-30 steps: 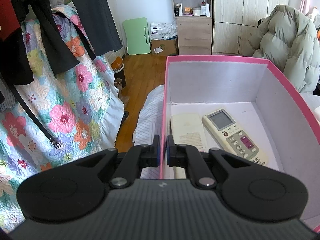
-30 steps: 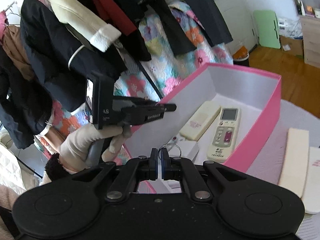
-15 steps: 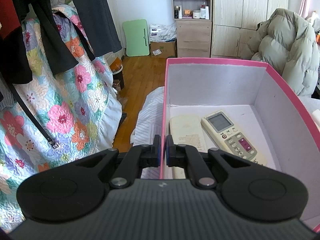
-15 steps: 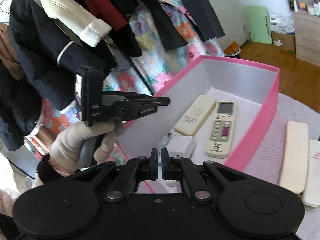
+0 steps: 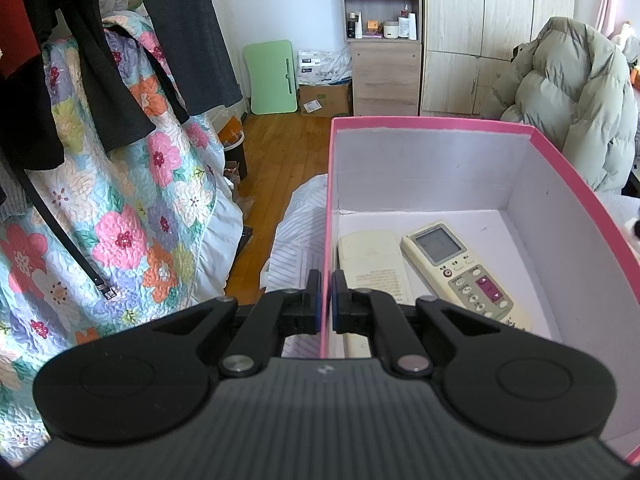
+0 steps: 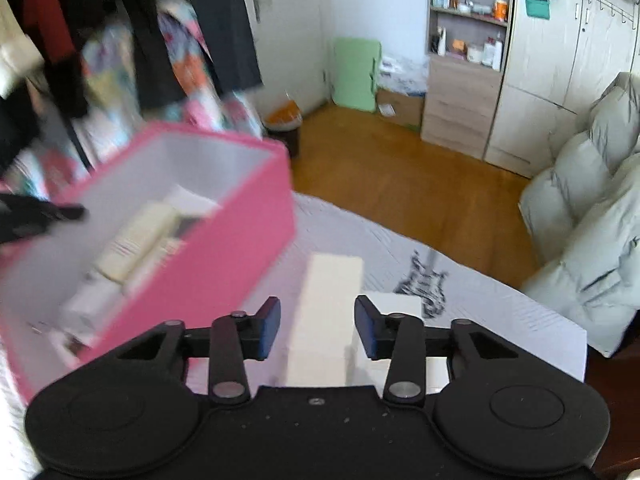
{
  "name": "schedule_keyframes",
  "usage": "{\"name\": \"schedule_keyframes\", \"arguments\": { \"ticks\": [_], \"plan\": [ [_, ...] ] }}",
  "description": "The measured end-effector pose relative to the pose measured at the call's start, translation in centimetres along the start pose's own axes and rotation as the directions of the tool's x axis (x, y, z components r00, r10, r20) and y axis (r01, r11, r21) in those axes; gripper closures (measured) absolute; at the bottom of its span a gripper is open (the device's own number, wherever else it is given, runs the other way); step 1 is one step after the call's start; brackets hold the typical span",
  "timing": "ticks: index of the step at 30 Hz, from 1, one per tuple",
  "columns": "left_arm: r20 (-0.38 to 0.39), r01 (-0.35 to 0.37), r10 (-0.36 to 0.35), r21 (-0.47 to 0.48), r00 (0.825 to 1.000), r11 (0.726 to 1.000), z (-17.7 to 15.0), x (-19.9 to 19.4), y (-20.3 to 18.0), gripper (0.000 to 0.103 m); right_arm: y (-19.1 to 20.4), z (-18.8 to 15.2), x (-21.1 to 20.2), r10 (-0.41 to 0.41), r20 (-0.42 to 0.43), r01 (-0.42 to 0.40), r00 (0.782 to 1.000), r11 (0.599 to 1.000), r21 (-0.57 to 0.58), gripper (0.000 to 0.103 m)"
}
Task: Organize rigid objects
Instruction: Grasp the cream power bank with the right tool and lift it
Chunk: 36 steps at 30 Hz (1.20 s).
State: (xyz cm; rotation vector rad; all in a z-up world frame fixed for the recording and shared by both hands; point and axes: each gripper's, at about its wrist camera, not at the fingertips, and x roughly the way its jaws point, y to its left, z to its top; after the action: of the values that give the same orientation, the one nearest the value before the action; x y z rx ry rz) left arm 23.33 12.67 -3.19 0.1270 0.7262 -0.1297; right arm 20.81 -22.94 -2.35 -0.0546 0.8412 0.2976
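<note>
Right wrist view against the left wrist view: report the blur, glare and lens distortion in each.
Right wrist view: motion-smeared, worst on the pink cardboard box and hanging clothes; its own black fingers stay sharp. Left wrist view: crisp, even daylight, no glare; fisheye bends the wooden wardrobe edges.

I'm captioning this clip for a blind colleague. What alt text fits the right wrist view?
The right gripper, its jaws just opened, hovers over a long cream remote lying on a striped bedcover, with nothing pinched. A pink box holding other remotes sits blurred at left; a wooden floor lies beyond.
</note>
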Motion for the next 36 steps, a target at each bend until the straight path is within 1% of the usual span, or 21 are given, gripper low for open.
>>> {"name": "schedule_keyframes", "arguments": {
  "ticks": [2, 6, 10, 12, 13, 18, 20, 21, 23, 24, 25, 28, 32, 36],
  "plan": [
    [0.004, -0.001, 0.001, 0.0, 1.0, 1.0, -0.1, 0.0, 0.0, 0.099, -0.3, 0.1, 1.9, 0.015, -0.039, -0.015, 0.999, 1.0, 0.002, 0.053],
    [0.003, 0.0, 0.0, 0.002, 1.0, 1.0, -0.1, 0.0, 0.0, 0.099, -0.3, 0.2, 5.3, 0.08, -0.108, -0.081, 0.991, 0.997, -0.01, 0.053],
    [-0.002, -0.006, 0.006, 0.019, 1.0, 1.0, -0.1, 0.0, -0.1, 0.099, 0.2, 1.0, 7.4, 0.03, -0.129, -0.037, 0.991, 0.998, -0.049, 0.053],
    [-0.002, -0.002, 0.002, 0.019, 1.0, 1.0, -0.1, 0.0, -0.1, 0.099, 0.4, 1.4, 8.1, 0.003, -0.127, -0.012, 0.992, 0.998, -0.067, 0.046],
    [-0.003, -0.004, 0.004, 0.02, 1.0, 1.0, 0.0, 0.0, -0.1, 0.099, 0.4, 1.7, 8.4, -0.008, -0.132, -0.002, 0.991, 0.997, -0.074, 0.044],
    [-0.002, 0.0, 0.001, 0.023, 1.0, 1.0, -0.1, 0.1, -0.1, 0.099, 0.6, 3.0, 10.3, -0.051, -0.153, 0.034, 0.987, 0.993, -0.111, 0.041],
    [-0.002, 0.0, 0.0, 0.021, 1.0, 1.0, -0.1, 0.1, -0.1, 0.099, 0.5, 3.2, 11.2, -0.058, -0.181, 0.036, 0.982, 0.992, -0.121, 0.039],
    [-0.002, 0.001, -0.001, 0.021, 1.0, 1.0, -0.1, 0.1, -0.1, 0.099, 0.4, 3.3, 11.5, -0.049, -0.171, 0.027, 0.984, 0.992, -0.124, 0.036],
    [-0.002, -0.001, 0.001, 0.022, 1.0, 1.0, -0.1, 0.1, -0.1, 0.099, -0.2, 3.4, 11.8, -0.02, -0.167, 0.004, 0.986, 0.995, -0.098, 0.035],
    [-0.002, -0.001, 0.001, 0.023, 1.0, 1.0, -0.1, 0.1, 0.0, 0.099, -0.6, 3.4, 11.8, -0.005, -0.167, -0.007, 0.986, 0.997, -0.072, 0.037],
    [-0.004, -0.001, 0.001, 0.022, 1.0, 1.0, -0.1, 0.1, 0.0, 0.099, -0.9, 3.2, 11.7, 0.003, -0.161, -0.011, 0.987, 0.999, -0.047, 0.042],
    [-0.005, -0.001, 0.001, 0.023, 1.0, 1.0, 0.0, 0.1, 0.0, 0.099, -1.4, 2.5, 10.5, 0.022, -0.111, -0.023, 0.994, 1.0, -0.006, 0.042],
    [-0.004, -0.002, 0.002, 0.022, 1.0, 1.0, 0.0, 0.1, 0.0, 0.099, -1.2, 2.1, 6.6, 0.051, 0.007, -0.052, 0.999, 0.998, 0.046, 0.043],
    [-0.004, -0.001, 0.001, 0.024, 1.0, 1.0, -0.1, 0.1, 0.0, 0.099, -0.7, 1.6, 1.7, 0.051, 0.119, -0.06, 0.992, 0.995, 0.079, 0.044]
  ]
}}
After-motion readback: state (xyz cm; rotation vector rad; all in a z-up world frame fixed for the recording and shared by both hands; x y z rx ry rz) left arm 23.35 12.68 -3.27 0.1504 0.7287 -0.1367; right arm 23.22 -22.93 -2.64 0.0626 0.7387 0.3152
